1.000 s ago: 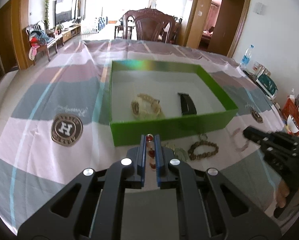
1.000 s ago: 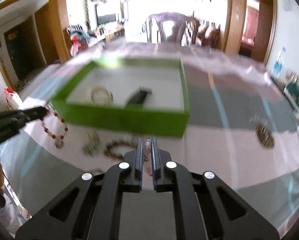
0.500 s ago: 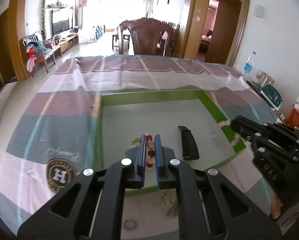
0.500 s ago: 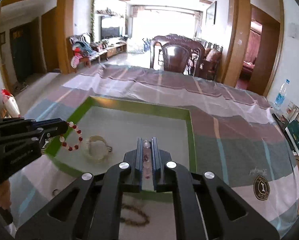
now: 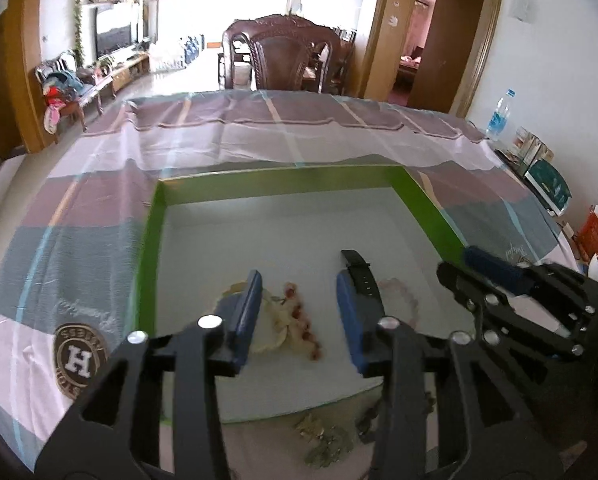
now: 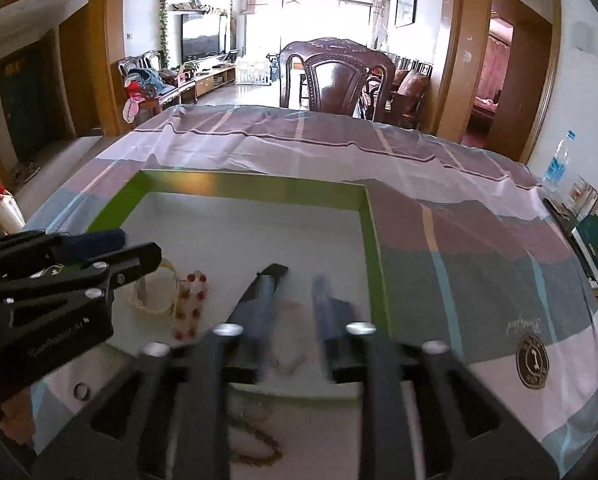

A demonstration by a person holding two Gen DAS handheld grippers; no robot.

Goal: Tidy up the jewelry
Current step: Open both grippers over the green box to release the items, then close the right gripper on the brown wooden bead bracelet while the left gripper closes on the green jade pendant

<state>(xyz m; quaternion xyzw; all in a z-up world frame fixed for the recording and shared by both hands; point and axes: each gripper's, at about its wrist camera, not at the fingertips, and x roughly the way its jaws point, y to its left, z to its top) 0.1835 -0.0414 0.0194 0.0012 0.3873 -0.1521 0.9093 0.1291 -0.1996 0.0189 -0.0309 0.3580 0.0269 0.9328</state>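
A green box with a white floor sits on the table. My left gripper is open above its near part. Below it lie a red bead bracelet, a cream bracelet and a black watch strap. My right gripper is open over the box; a pale pink bracelet lies between its fingers. The red beads, cream bracelet and strap also show in the right wrist view. The pink bracelet shows in the left wrist view too.
In front of the box lie a brown bead bracelet, a greenish trinket and a small ring. A striped cloth covers the table. A dark wooden chair stands at the far edge. A water bottle and boxes stand at the right.
Both grippers have opened. The red bead bracelet has dropped from the left gripper and the pink bracelet from the right gripper onto the box floor.
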